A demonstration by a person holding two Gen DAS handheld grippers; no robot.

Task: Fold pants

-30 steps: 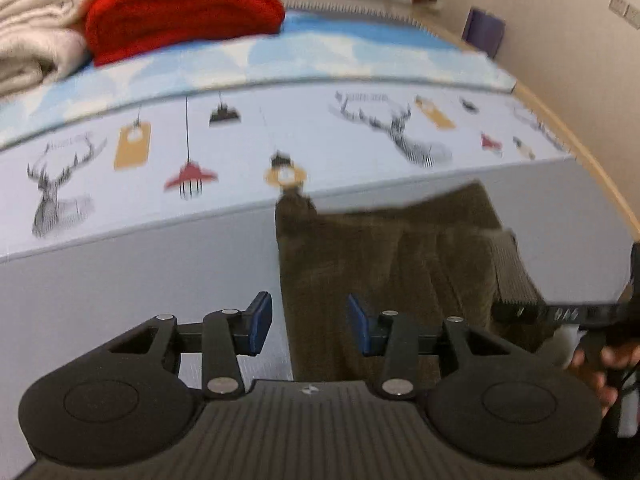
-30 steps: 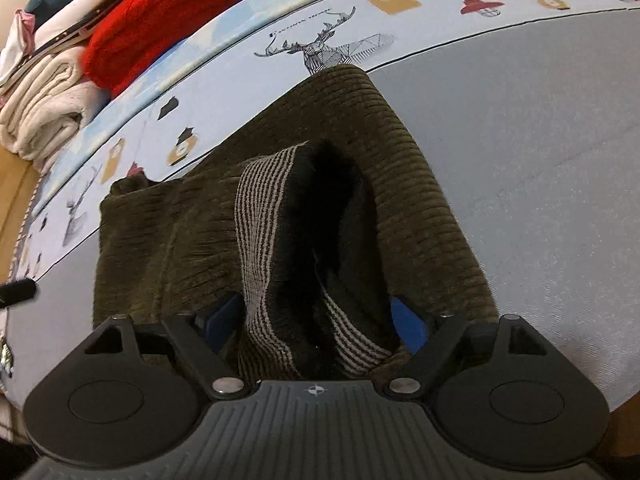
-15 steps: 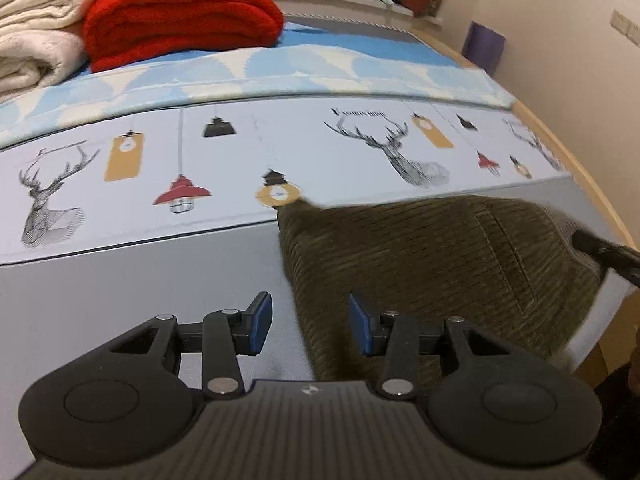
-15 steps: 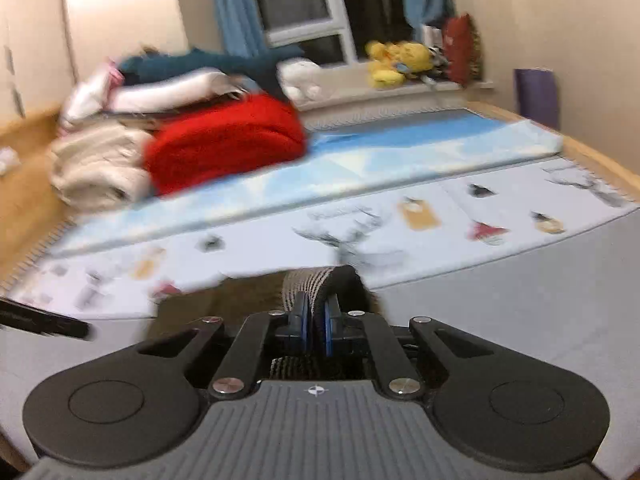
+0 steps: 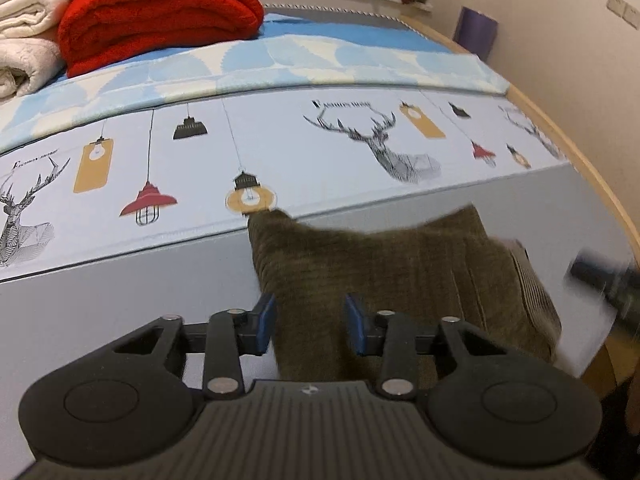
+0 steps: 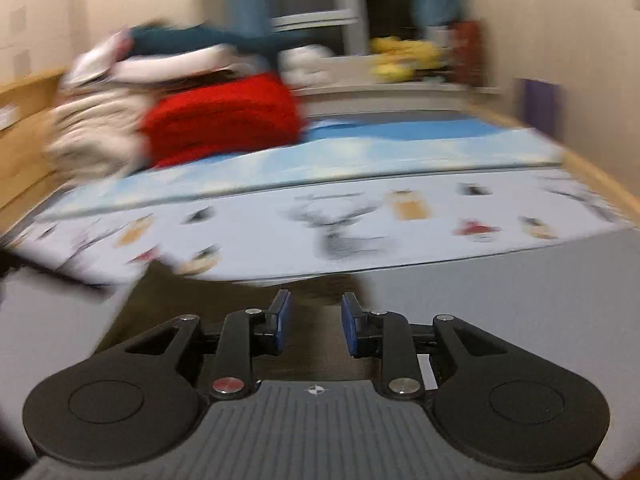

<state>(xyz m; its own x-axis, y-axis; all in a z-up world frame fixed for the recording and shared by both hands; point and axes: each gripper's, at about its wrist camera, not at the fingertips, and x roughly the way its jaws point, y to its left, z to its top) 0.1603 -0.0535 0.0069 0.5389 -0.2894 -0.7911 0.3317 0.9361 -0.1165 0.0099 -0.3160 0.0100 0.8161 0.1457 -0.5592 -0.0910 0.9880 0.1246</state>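
Bed (image 5: 120,304), grey sheet, red blanket (image 5: 160,12) far left. Pants (image 5: 400,272) folded near edge, right of centre. Left hand-held gripper (image 5: 310,324) released; right hand-held gripper (image 6: 314,324) released. Risk: loose fold springs apart, slides off near edge.

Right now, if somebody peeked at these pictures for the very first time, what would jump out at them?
First the big red blanket, folded at the far left of the bed beside cream towels. Next the sheet's deer drawing and hanging lamps, running across the middle. Closest lie the olive-brown pants, bunched on the grey cover just ahead of the left gripper, whose jaws stand open.
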